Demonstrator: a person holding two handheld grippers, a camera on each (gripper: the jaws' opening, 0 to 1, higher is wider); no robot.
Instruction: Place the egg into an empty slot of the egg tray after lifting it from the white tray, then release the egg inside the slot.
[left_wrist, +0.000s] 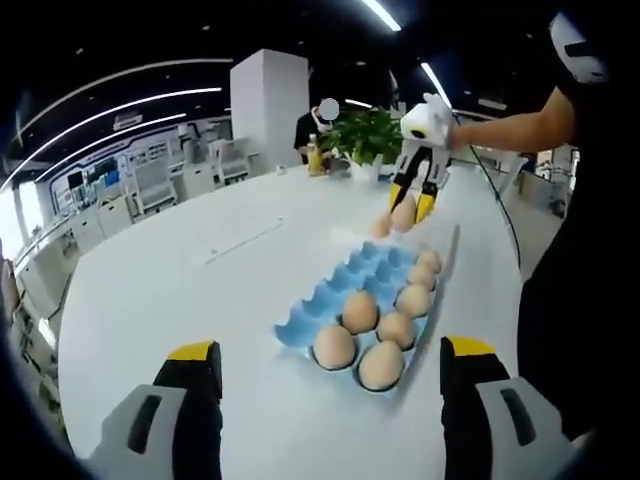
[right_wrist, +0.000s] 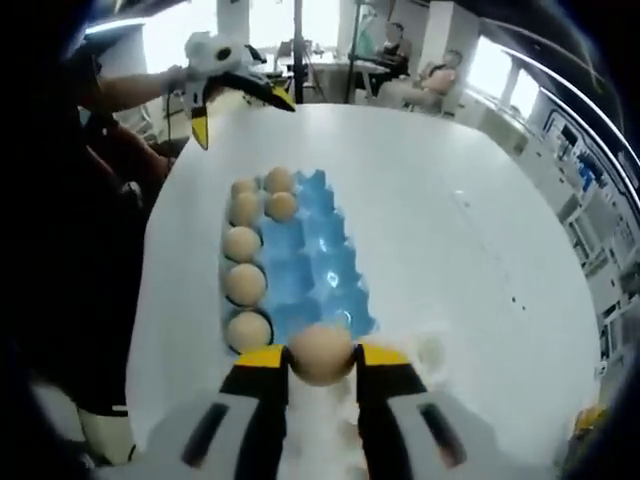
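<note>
your right claw (right_wrist: 320, 362) is clenched on an egg (right_wrist: 320, 352), its yellow-tipped jaws pressing the shell from both sides. in the left gripper view you see that same claw (left_wrist: 413, 207) across the table, holding the egg (left_wrist: 403, 212) just above the far end of the blue egg tray (left_wrist: 350, 272), with a second egg (left_wrist: 379, 227) lying on the white tray (left_wrist: 350, 236) beside it.

in the right gripper view the held egg sits in front of the near end of the blue tray (right_wrist: 325, 265). that tray holds six eggs: three down its left column near you, at (right_wrist: 249, 329), (right_wrist: 245, 283) and (right_wrist: 241, 243), and three bunched at the far end, at (right_wrist: 244, 207), (right_wrist: 281, 206) and (right_wrist: 278, 180). the slots along the right column and in the middle are bare blue.

your left claw (left_wrist: 330, 360) is released, jaws spread wide over the white table (left_wrist: 180, 290), short of the blue tray. from the right gripper view it (right_wrist: 245, 103) hangs past the tray's far end, jaws apart and holding nothing.

a potted plant (left_wrist: 365, 140) and a small bottle (left_wrist: 314, 155) stand at the far edge of the table. two people (right_wrist: 420, 65) sit beyond the table in the right gripper view.
</note>
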